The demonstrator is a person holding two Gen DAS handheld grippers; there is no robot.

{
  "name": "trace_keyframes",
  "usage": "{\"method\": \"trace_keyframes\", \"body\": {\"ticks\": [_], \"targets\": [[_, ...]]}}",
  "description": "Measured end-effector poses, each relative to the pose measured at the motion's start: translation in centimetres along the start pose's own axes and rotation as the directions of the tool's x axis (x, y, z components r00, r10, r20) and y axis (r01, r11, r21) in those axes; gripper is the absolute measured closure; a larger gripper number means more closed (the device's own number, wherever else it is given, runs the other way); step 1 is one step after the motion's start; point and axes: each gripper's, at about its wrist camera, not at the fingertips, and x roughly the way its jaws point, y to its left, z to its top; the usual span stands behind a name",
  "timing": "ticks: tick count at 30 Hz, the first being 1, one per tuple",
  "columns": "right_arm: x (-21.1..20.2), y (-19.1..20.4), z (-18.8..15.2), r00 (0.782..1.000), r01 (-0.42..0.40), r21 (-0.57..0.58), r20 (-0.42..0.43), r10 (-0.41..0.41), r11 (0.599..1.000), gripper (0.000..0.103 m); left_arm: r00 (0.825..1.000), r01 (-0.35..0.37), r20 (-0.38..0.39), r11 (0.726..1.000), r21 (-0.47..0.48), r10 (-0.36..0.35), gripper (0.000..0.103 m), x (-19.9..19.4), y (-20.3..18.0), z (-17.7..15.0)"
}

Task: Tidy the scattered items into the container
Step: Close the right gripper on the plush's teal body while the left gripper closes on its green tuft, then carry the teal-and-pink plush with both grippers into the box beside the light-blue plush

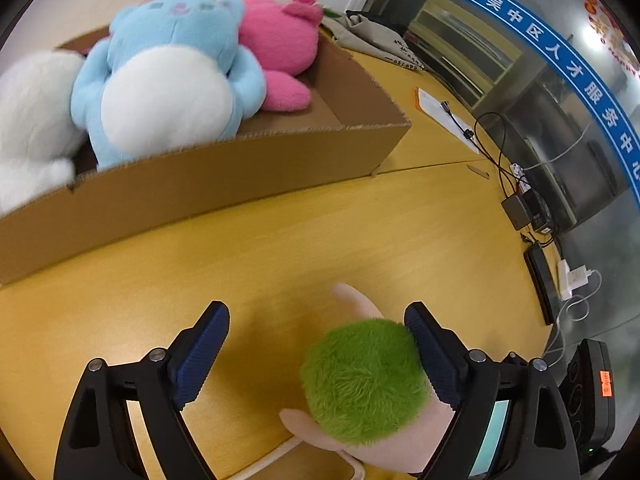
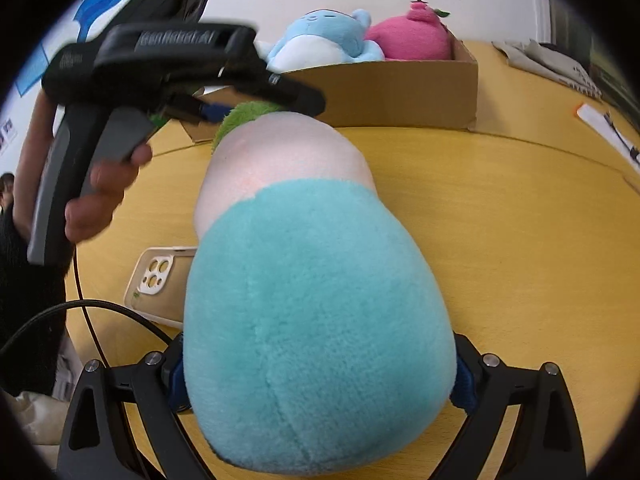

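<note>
- Left gripper point(image 1: 316, 354) stands wide open over the near table: the green tuft of the plush doll point(image 1: 362, 380) lies between its jaws, against the right-hand pad, while the left-hand pad is clear of it, so nothing is gripped.
- Right gripper point(image 2: 320, 380) straddles the doll's teal body point(image 2: 316, 320); its jaws stand wide and the pads sit at the plush flanks, but whether they press I cannot tell.
- Step in hand, as I judge it: taking up the last loose toy with both claws, one at each end.
- Next move likely calls for closing on head and body, lifting together, and carrying it far-left into the cardboard box point(image 1: 240, 176).
- Inside the box already lie a blue plush point(image 1: 168, 80), a pink plush point(image 1: 280, 52) and a white plush point(image 1: 32, 120), leaving little room.
- Near-left of the doll lies a phone case point(image 2: 160, 280), close enough to snag; cables and chargers point(image 1: 524, 208) sit along the table's far right edge.
</note>
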Motion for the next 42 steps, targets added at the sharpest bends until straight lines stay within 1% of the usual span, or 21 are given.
{"method": "trace_keyframes", "body": {"ticks": [2, 3, 4, 5, 6, 7, 9, 14, 17, 20, 24, 25, 28, 32, 35, 37, 39, 40, 41, 42], "targets": [[0.0, 0.2, 0.0, 1.000, 0.013, -0.001, 0.005, -0.013, 1.000, 0.008, 1.000, 0.029, -0.006, 0.999, -0.024, -0.029, 0.015, 0.4, 0.3, -0.2], [0.0, 0.4, -0.1, 1.000, 0.017, 0.000, 0.007, -0.017, 1.000, 0.008, 0.998, 0.057, -0.011, 0.998, -0.033, -0.057, 0.029, 0.6, 0.3, -0.3], [-0.2, 0.4, -0.2, 1.000, 0.019, 0.003, 0.010, -0.019, 1.000, 0.009, 0.995, 0.101, -0.020, 0.994, -0.040, -0.102, 0.050, 0.7, 0.2, -0.3], [-0.2, 0.5, -0.2, 1.000, 0.020, 0.004, 0.013, -0.020, 1.000, 0.010, 0.991, 0.132, -0.024, 0.990, -0.041, -0.133, 0.060, 0.6, -0.1, -0.2], [-0.3, 0.5, -0.1, 1.000, 0.021, 0.003, 0.017, -0.021, 1.000, 0.010, 0.990, 0.139, -0.023, 0.990, -0.027, -0.140, 0.061, 0.5, -0.6, -0.2], [-0.3, 0.5, 0.0, 1.000, 0.022, 0.003, 0.020, -0.022, 1.000, 0.011, 0.994, 0.108, -0.017, 0.994, 0.002, -0.108, 0.061, 0.3, -1.2, -0.2], [-0.3, 0.5, 0.2, 0.999, 0.024, 0.002, 0.027, -0.024, 1.000, 0.014, 0.996, 0.084, -0.016, 0.996, 0.031, -0.083, 0.061, 0.3, -1.9, -0.2], [-0.6, 0.4, 0.2, 0.999, 0.011, 0.016, 0.038, -0.011, 1.000, 0.017, 0.995, 0.099, -0.017, 0.995, 0.022, -0.099, 0.065, 0.0, -2.1, 0.1], [-0.8, 0.4, 0.5, 0.999, 0.003, 0.022, 0.050, -0.004, 1.000, 0.018, 0.996, 0.090, 0.013, 0.995, 0.040, -0.091, 0.067, -1.0, -2.7, 0.6], [-1.4, 0.3, 1.6, 0.995, -0.004, 0.031, 0.103, 0.001, 1.000, 0.019, 0.994, 0.084, 0.061, 0.994, 0.070, -0.089, 0.068, -2.6, -3.6, 2.1], [-2.6, 0.1, 4.5, 0.980, -0.001, 0.034, 0.197, -0.006, 0.999, 0.019, 0.989, 0.032, 0.138, 0.989, 0.143, -0.052, 0.068, -5.1, -5.4, 5.6], [-2.9, 0.0, 5.5, 0.975, 0.004, 0.030, 0.224, -0.011, 1.000, 0.019, 0.986, 0.013, 0.160, 0.986, 0.166, -0.040, 0.068, -5.8, -6.0, 6.8], [-3.6, -0.3, 8.6, 0.955, 0.028, 0.018, 0.295, -0.032, 0.999, 0.019, 0.977, -0.024, 0.213, 0.980, 0.199, -0.019, 0.068, -7.4, -7.3, 10.3], [-4.3, -1.2, 13.5, 0.919, 0.040, 0.022, 0.391, -0.046, 0.999, 0.019, 0.954, -0.080, 0.301, 0.968, 0.236, 0.006, 0.068, -9.0, -8.4, 15.1], [-4.1, -2.2, 17.3, 0.890, 0.053, 0.023, 0.453, -0.058, 0.998, 0.019, 0.931, -0.108, 0.364, 0.963, 0.246, 0.011, 0.068, -9.5, -8.1, 18.8], [-3.5, -3.1, 19.6, 0.877, 0.052, 0.026, 0.477, -0.058, 0.998, 0.019, 0.919, -0.122, 0.394, 0.961, 0.247, 0.015, 0.068, -9.0, -7.3, 21.5], [-2.3, -4.1, 21.8, 0.864, 0.049, 0.029, 0.500, -0.056, 0.998, 0.019, 0.916, -0.119, 0.402, 0.963, 0.241, 0.012, 0.068, -8.1, -6.3, 23.7], [-1.5, -4.6, 22.5, 0.860, 0.047, 0.032, 0.507, -0.056, 0.998, 0.019, 0.918, -0.115, 0.396, 0.966, 0.231, 0.015, 0.068, -7.4, -5.5, 24.7], [-0.2, -5.2, 23.4, 0.861, 0.041, 0.039, 0.506, -0.055, 0.998, 0.019, 0.923, -0.113, 0.384, 0.969, 0.218, 0.021, 0.068, -6.2, -4.7, 25.6], [0.9, -5.9, 23.8, 0.866, 0.036, 0.050, 0.497, -0.056, 0.998, 0.019, 0.929, -0.113, 0.368, 0.972, 0.206, 0.030, 0.068, -4.9, -4.0, 26.3]]}}
